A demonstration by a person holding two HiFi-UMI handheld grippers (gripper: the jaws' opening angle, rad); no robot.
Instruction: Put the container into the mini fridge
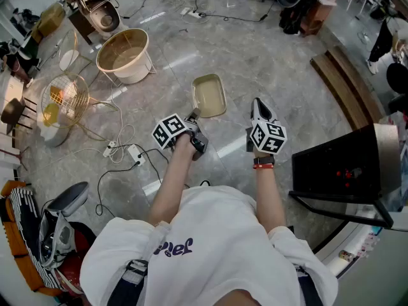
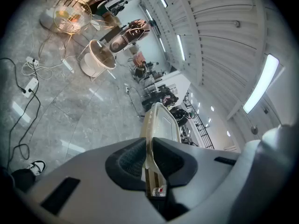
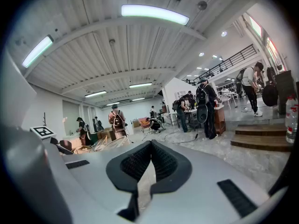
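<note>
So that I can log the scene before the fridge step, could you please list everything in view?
container: one, cream, held over the floor, centre
mini fridge: one, black, right
round tub: one, cream, floor, upper left
wire basket: one, gold, floor, left
power strips: two, white, floor, with cables
wooden steps: one set, brown, upper right
left gripper: one, grey, shut on the container's rim
right gripper: one, grey, shut, empty

Left gripper (image 2: 150, 147) has its jaws pinched tight on the rim of a beige container (image 2: 161, 124), edge-on above grey floor (image 2: 74, 120), cables (image 2: 29, 78) off left.
</note>
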